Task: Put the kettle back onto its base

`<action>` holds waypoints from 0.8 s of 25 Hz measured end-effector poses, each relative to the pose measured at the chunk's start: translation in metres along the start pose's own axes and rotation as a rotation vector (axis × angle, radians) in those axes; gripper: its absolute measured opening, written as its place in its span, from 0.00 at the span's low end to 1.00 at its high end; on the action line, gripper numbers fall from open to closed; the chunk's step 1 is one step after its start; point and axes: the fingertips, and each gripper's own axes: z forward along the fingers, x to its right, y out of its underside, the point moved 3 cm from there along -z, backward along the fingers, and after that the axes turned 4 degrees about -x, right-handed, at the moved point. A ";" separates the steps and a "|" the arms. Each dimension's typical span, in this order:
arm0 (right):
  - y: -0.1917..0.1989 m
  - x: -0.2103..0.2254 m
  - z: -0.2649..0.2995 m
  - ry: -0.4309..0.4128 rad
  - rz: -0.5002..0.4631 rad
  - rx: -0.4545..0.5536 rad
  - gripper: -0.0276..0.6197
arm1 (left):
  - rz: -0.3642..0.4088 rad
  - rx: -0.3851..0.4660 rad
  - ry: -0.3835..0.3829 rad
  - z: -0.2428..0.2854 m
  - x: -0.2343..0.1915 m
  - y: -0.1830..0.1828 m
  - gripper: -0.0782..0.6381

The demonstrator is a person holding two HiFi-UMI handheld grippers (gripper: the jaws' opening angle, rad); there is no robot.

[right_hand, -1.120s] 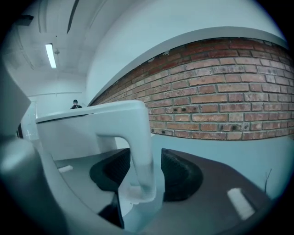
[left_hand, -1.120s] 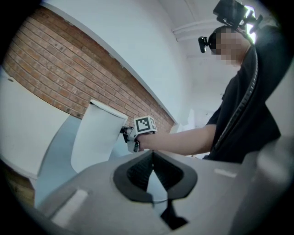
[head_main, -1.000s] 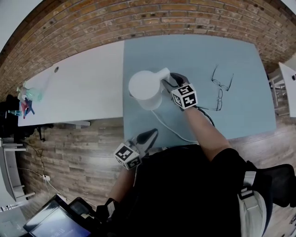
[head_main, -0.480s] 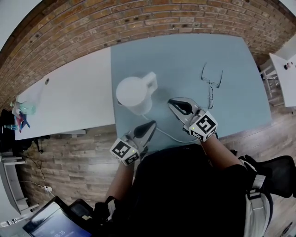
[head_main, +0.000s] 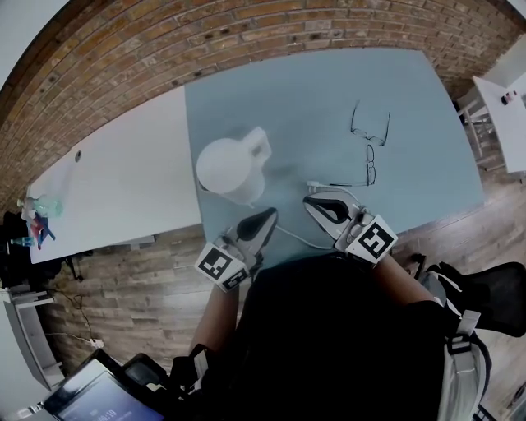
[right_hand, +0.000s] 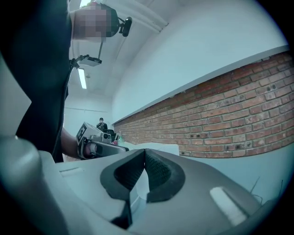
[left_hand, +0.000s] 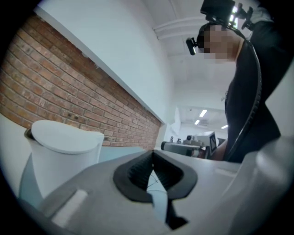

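Observation:
The white kettle (head_main: 230, 168) stands upright on the blue-grey table (head_main: 411, 99), lid on and handle toward the right; its base is hidden beneath it. From under it a white cord (head_main: 306, 242) trails to the table's front edge. My right gripper (head_main: 316, 200) is near that edge, well clear of the handle; its jaws have just been closing and are shut with nothing between them. My left gripper (head_main: 265, 220) hangs shut and empty in front of the kettle. In the left gripper view the kettle (left_hand: 64, 151) rises to the left of the closed jaws.
A pair of glasses (head_main: 368, 144) lies on the table right of the kettle. A white table (head_main: 123, 173) adjoins on the left, with a brick wall (head_main: 246, 25) behind both. At the far left are small coloured items (head_main: 37, 215).
My right gripper has left the kettle's handle, drawn back toward the table's front edge and closed. The left gripper has risen slightly. The kettle stays put.

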 end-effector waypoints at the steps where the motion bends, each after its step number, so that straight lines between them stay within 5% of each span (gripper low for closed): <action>1: 0.002 0.000 -0.001 -0.001 0.006 -0.001 0.05 | 0.013 -0.010 0.003 0.001 0.002 0.000 0.11; 20: 0.022 -0.011 -0.004 -0.026 -0.017 -0.043 0.05 | 0.022 -0.031 0.016 -0.002 0.008 0.020 0.11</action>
